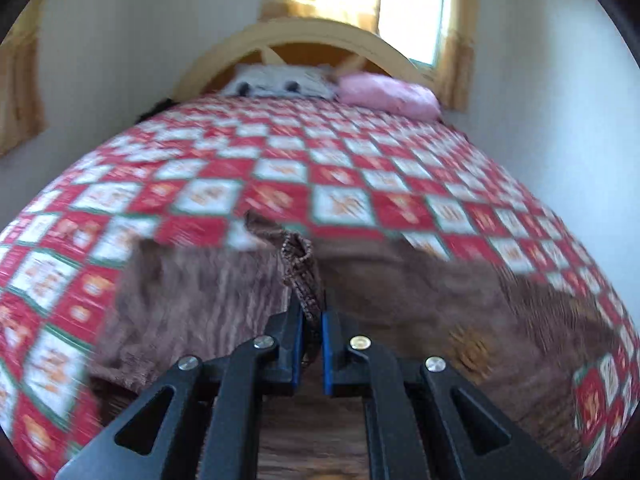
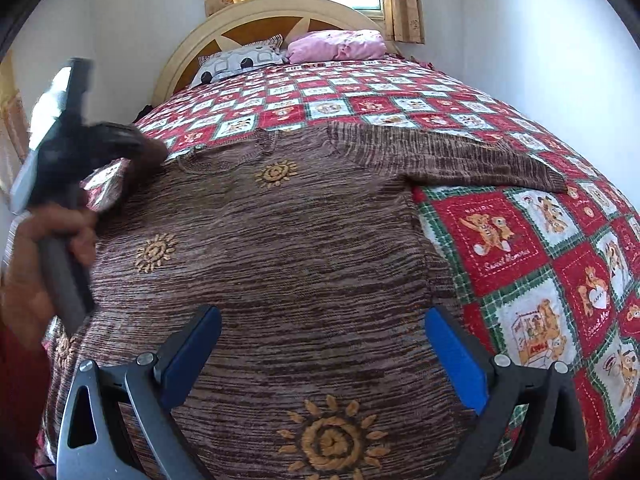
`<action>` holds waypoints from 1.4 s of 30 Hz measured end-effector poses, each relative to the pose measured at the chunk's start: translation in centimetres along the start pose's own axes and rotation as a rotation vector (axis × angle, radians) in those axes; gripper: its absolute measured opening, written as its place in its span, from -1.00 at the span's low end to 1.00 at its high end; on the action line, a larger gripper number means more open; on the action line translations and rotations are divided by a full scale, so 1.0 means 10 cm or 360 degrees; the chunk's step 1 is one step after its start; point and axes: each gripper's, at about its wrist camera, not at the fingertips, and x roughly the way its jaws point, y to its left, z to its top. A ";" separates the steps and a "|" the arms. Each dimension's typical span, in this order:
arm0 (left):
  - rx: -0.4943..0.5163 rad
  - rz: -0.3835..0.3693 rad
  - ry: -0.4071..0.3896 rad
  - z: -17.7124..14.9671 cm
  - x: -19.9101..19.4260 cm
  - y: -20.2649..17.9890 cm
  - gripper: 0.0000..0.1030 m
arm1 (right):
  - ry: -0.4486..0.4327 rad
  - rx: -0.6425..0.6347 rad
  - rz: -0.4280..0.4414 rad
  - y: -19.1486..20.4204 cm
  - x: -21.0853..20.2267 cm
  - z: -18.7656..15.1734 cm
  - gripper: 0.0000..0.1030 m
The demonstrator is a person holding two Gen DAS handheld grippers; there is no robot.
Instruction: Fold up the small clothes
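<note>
Checked quilt (image 2: 520, 240) covers the bed, serving as the folding surface. Brown knit sweater (image 2: 280, 260) lies flat on it, one sleeve (image 2: 460, 160) extended sideways. Left gripper (image 1: 312, 312) is clamped on a pinch of sweater fabric, judged ready to fold. Right gripper (image 2: 324, 356) hovers above the sweater body, jaws wide, holding nothing.

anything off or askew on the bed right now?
Nothing damaged or spilled. The brown sweater lies mostly flat on the quilt, one sleeve stretched out sideways. The left gripper is shut on a bunched bit of its knit, lifted off the bed. The right gripper hovers open.
</note>
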 end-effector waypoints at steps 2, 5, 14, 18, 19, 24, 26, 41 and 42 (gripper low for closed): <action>0.0065 0.0002 0.0059 -0.11 0.12 -0.18 -0.84 | 0.0002 0.0013 -0.0012 -0.06 0.01 0.01 0.97; 0.0124 0.0019 0.0147 -0.21 0.18 -0.27 -0.67 | 0.0018 0.0049 -0.0004 -0.11 0.03 0.01 0.97; -0.0019 0.0071 0.0036 -0.32 -0.41 0.32 0.53 | 0.0011 0.0077 0.0044 -0.12 0.06 0.12 0.97; -0.0185 0.0248 -0.0012 -0.28 -0.47 0.77 0.53 | -0.0051 0.0047 0.0054 -0.06 0.03 0.24 0.98; -0.0225 0.0309 -0.0005 -0.23 -0.44 0.87 0.53 | -0.0084 0.0027 0.0074 -0.02 0.02 0.30 0.97; -0.0252 0.0527 -0.0013 -0.14 -0.24 1.12 0.53 | -0.0205 -0.0088 0.0152 0.26 -0.04 0.50 0.83; -0.0271 0.0581 0.0065 -0.20 -0.09 1.19 0.51 | -0.0206 -0.0129 0.0182 0.39 -0.01 0.53 0.74; -0.0886 0.0405 0.0058 -0.68 -0.27 1.83 0.58 | 0.0293 0.0138 0.0538 0.83 1.46 1.16 0.29; -0.0918 0.0386 0.0039 -0.70 -0.29 1.87 0.58 | 0.0323 0.0141 0.0532 0.88 1.55 1.15 0.29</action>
